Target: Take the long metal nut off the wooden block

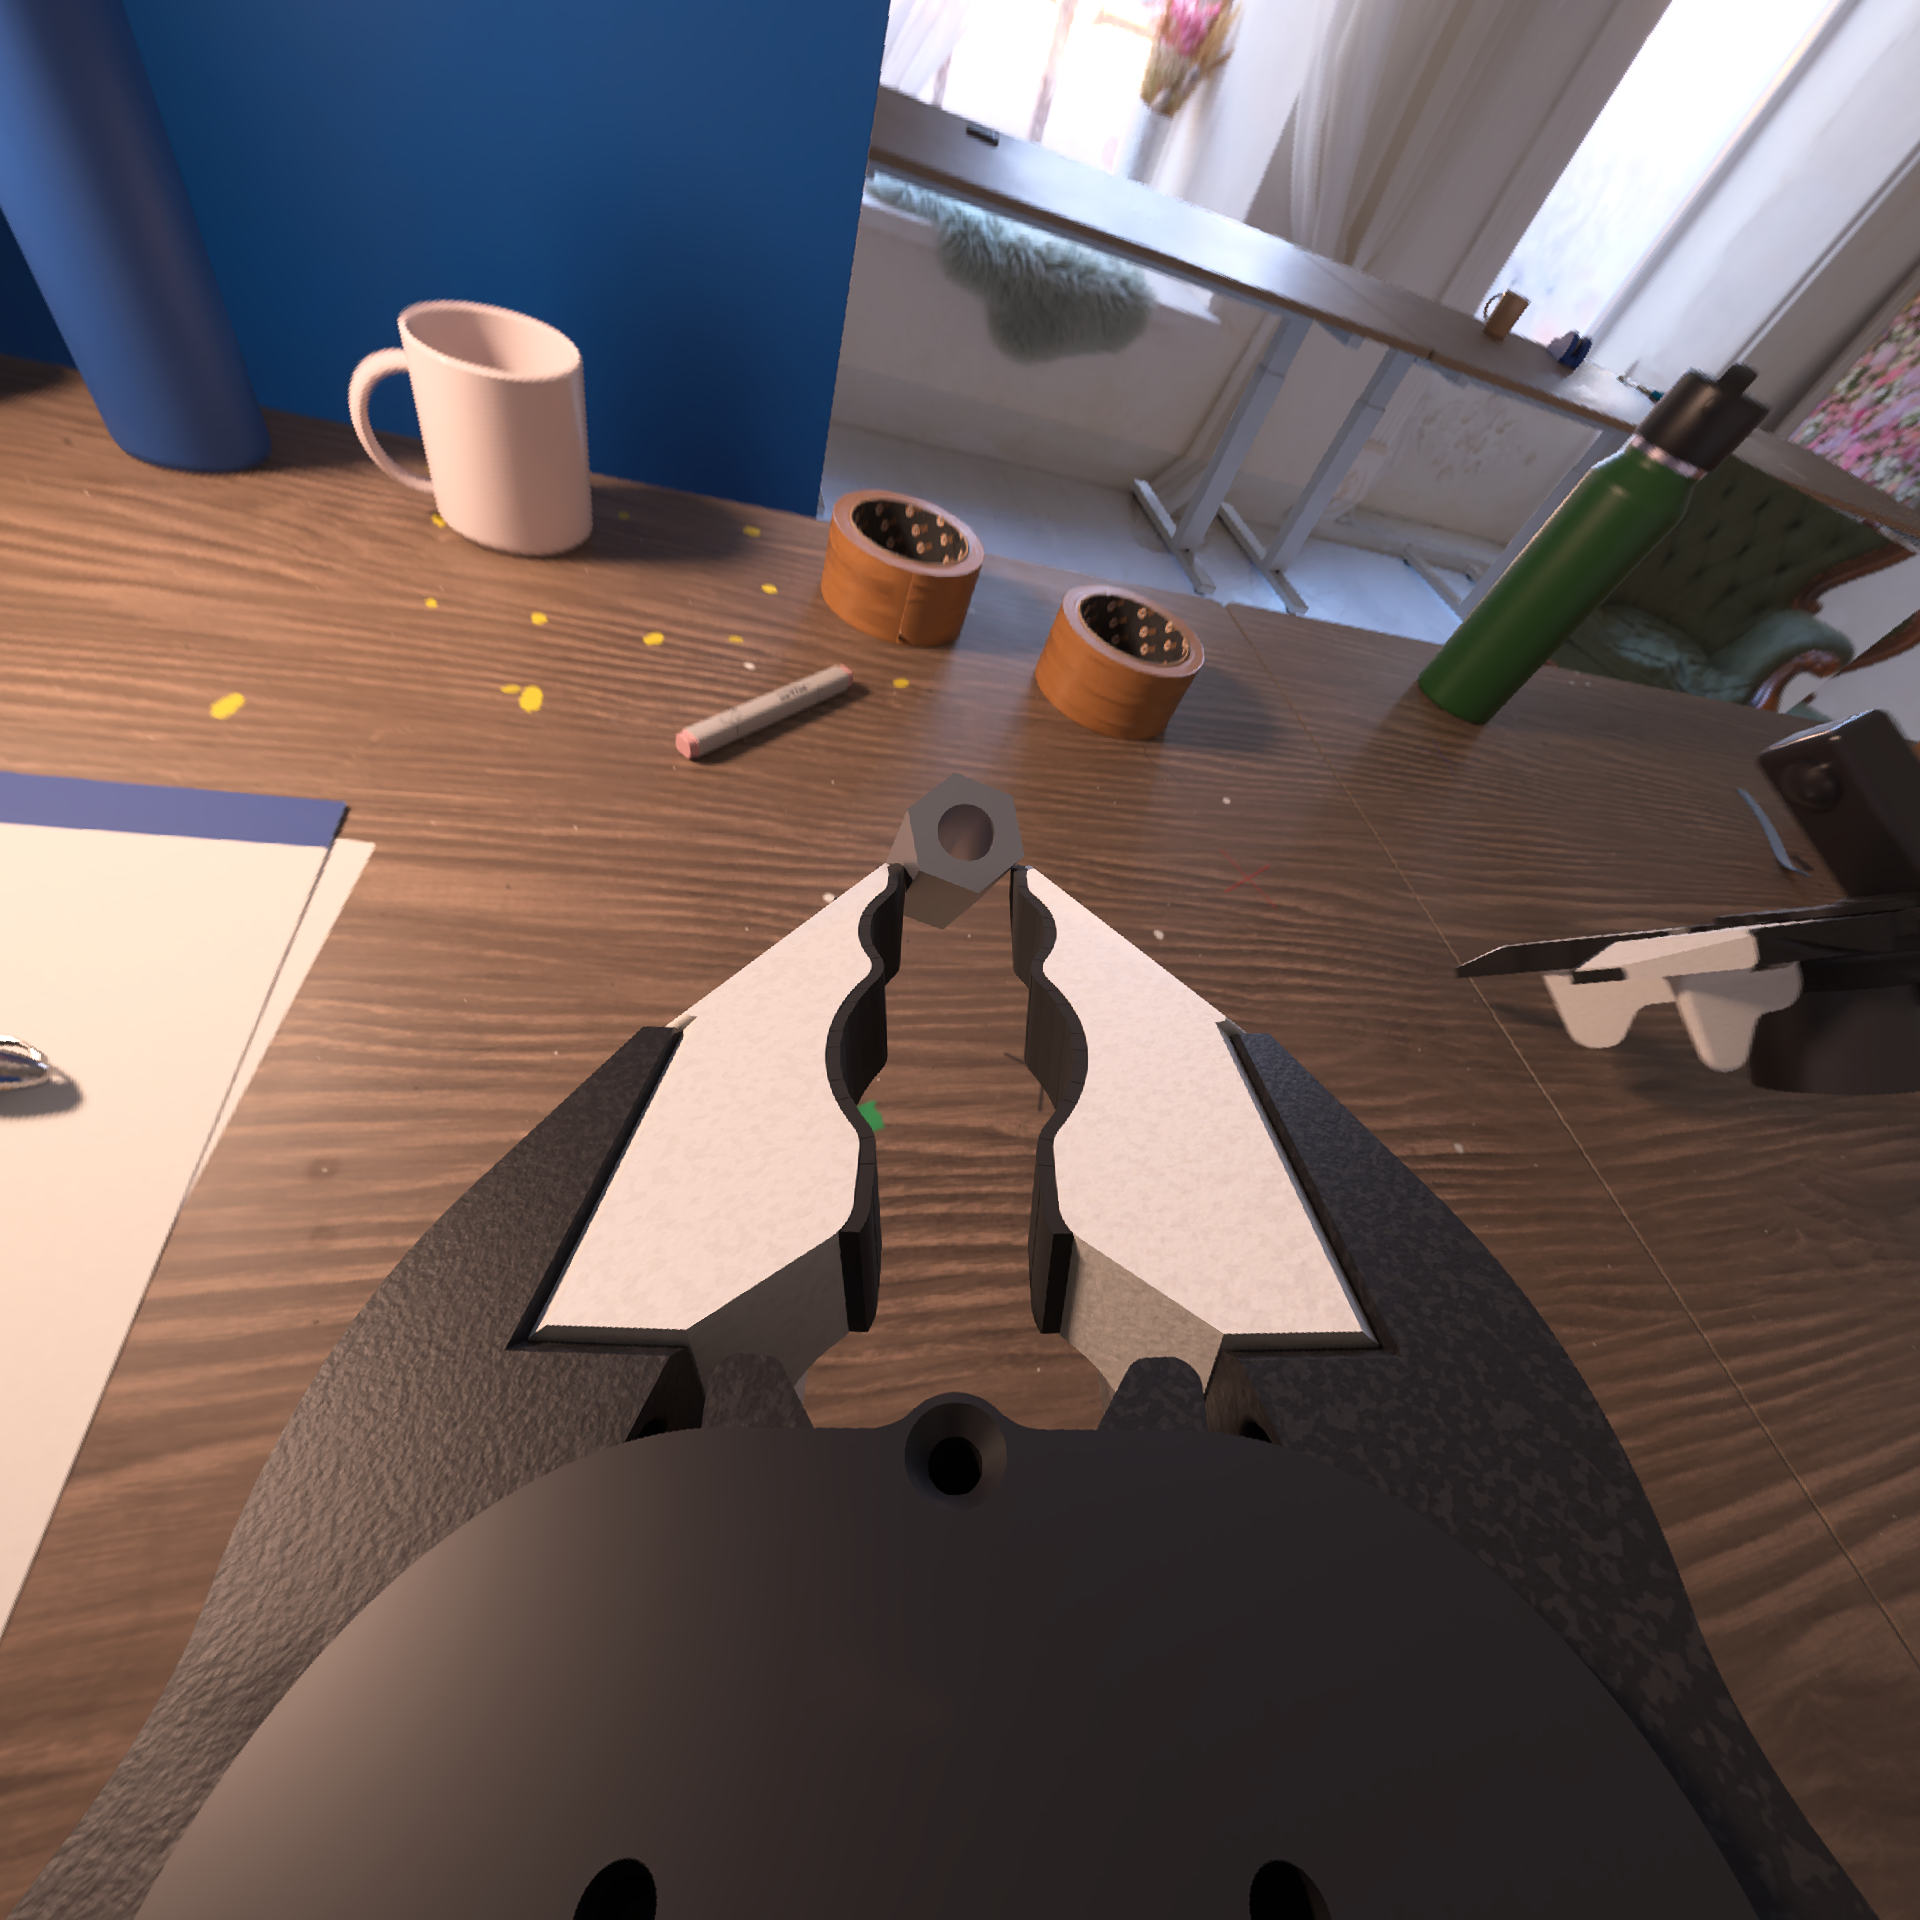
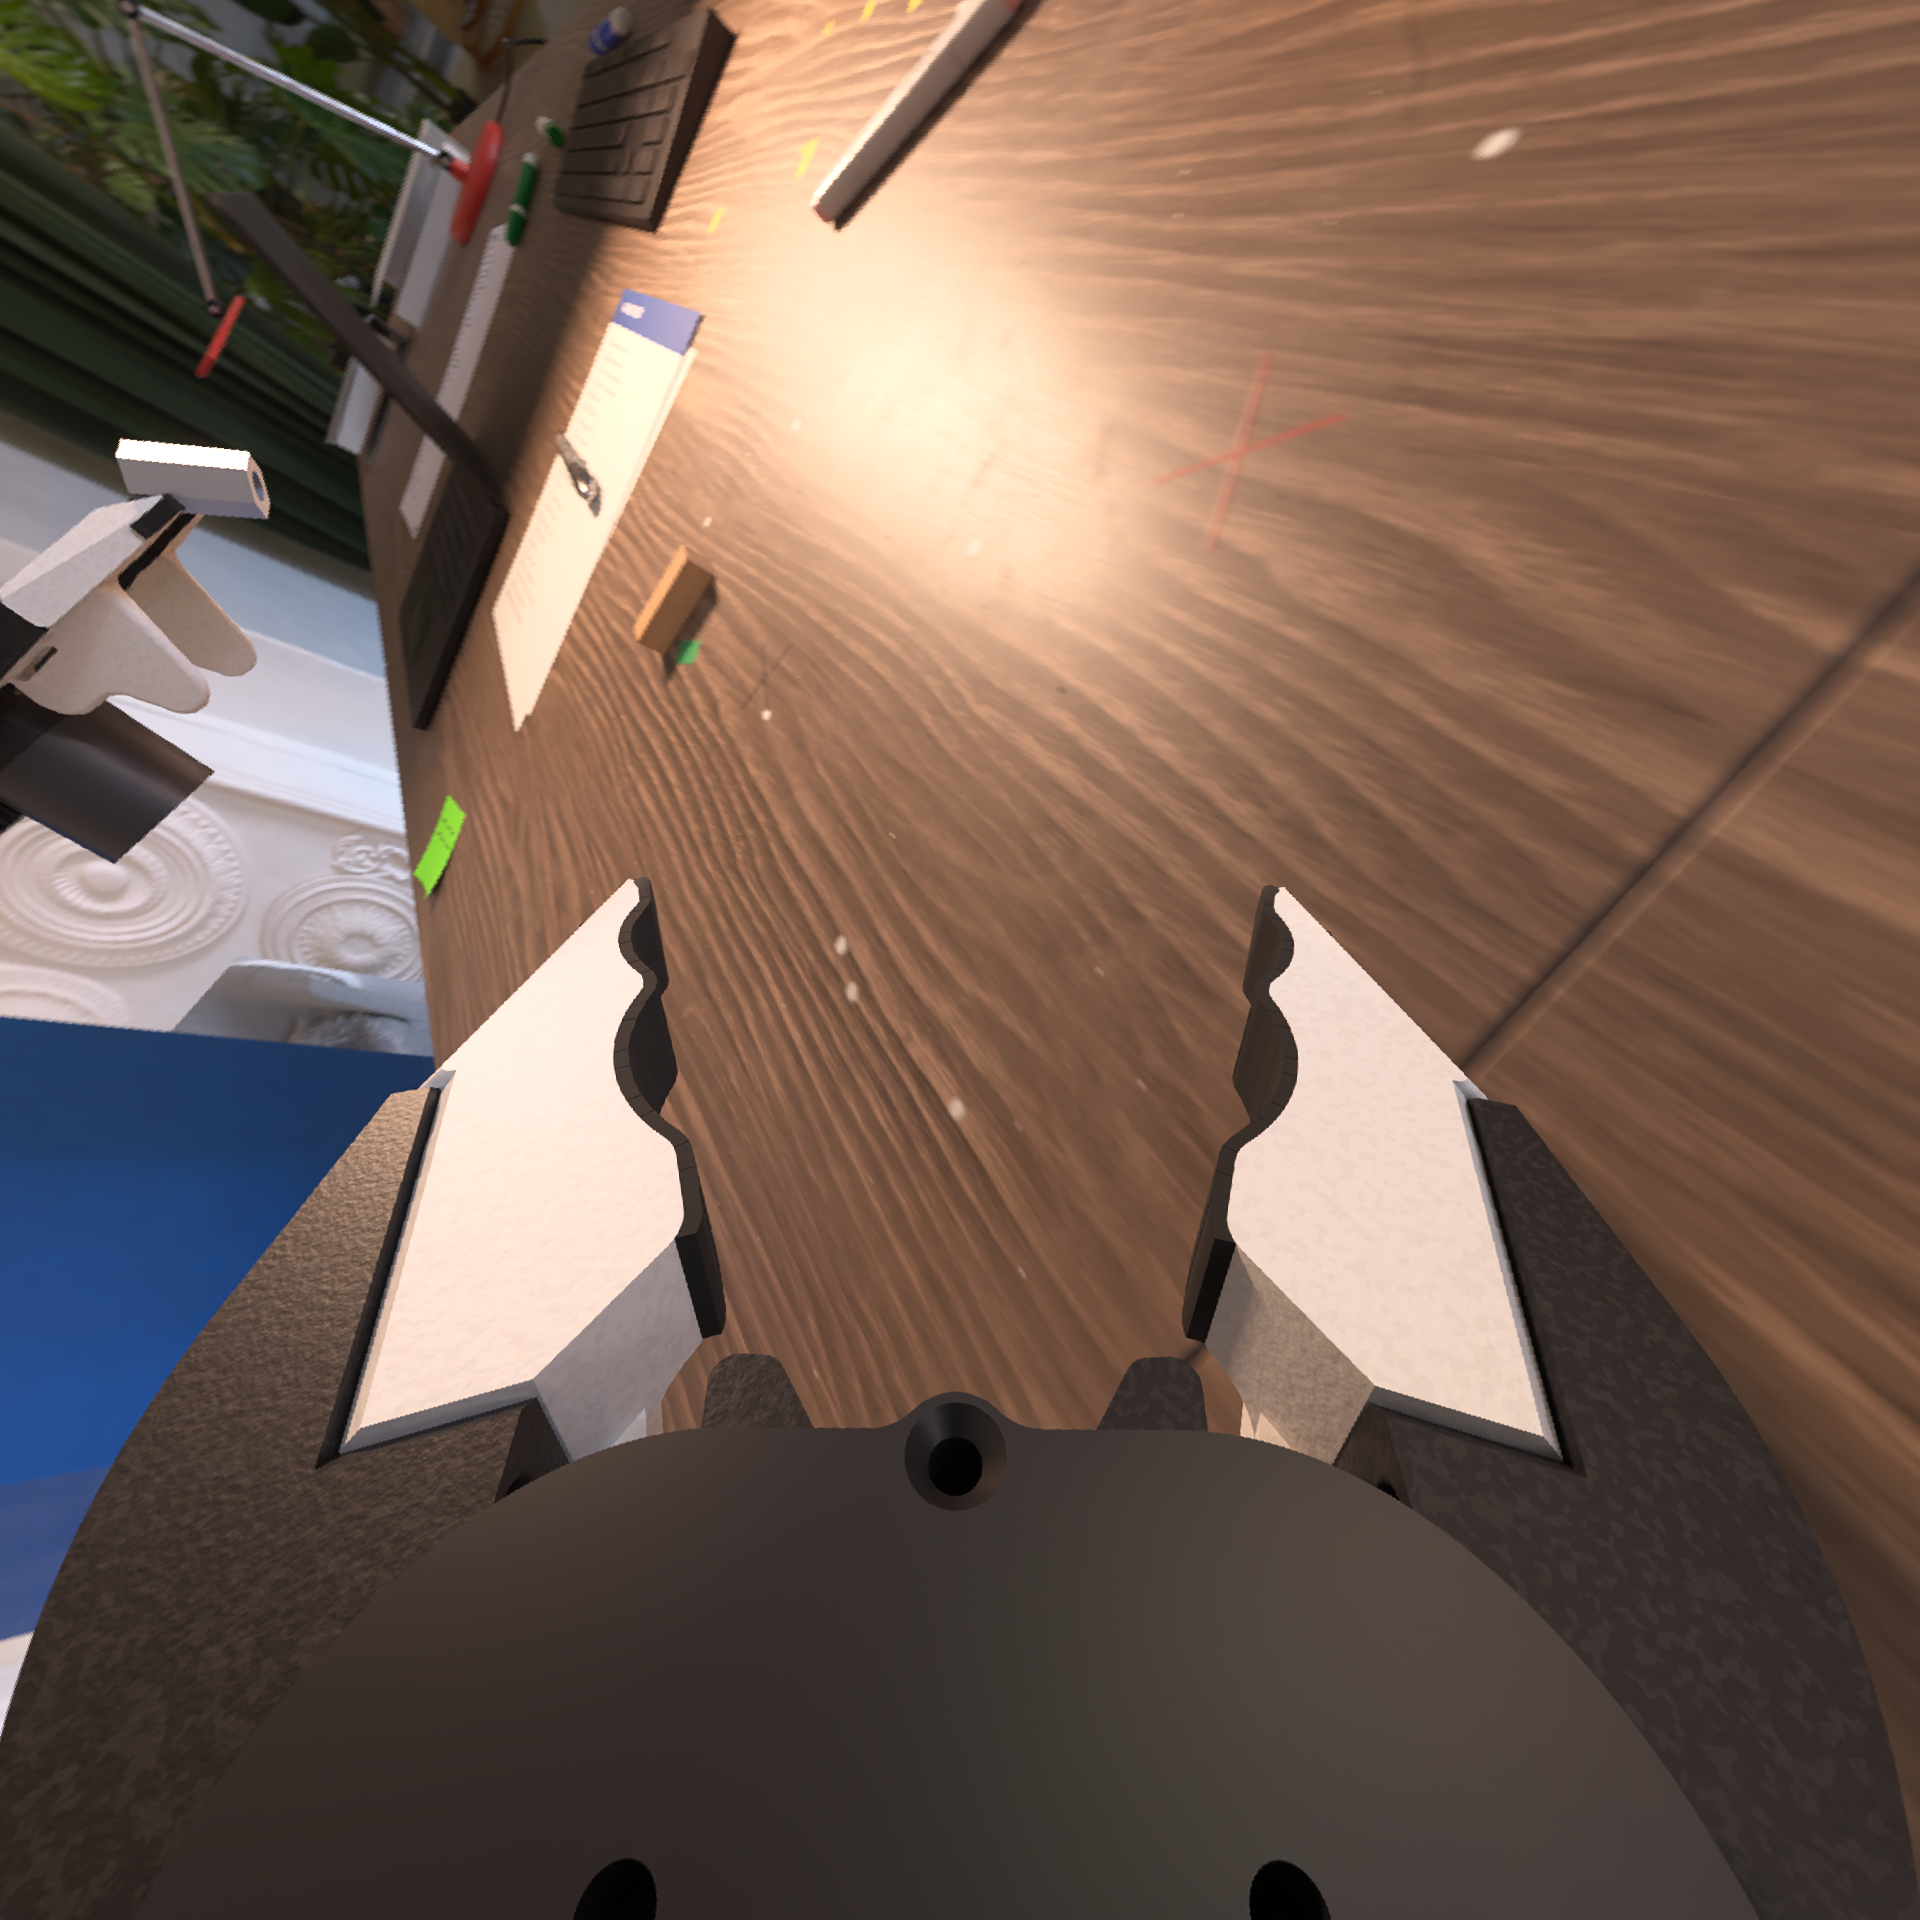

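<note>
My left gripper (image 1: 956,883) is shut on the long grey metal nut (image 1: 956,857), held at the fingertips above the wooden table, its hexagonal end and bore facing the camera. In the right wrist view the same nut (image 2: 192,480) shows at far left, lifted in the left gripper (image 2: 156,520), well clear of the table. The small wooden block (image 2: 673,600) lies on the table beside a green marker, apart from the nut. My right gripper (image 2: 956,904) is open and empty, low over the table; it also shows at the right edge of the left wrist view (image 1: 1507,966).
A white mug (image 1: 499,426), two brown tape rolls (image 1: 902,566) (image 1: 1120,660), a grey marker (image 1: 764,712) and a green bottle (image 1: 1558,561) stand farther back. White paper (image 1: 125,1039) lies at left. A faint red cross (image 1: 1247,881) marks the table. A keyboard (image 2: 639,125) lies far off.
</note>
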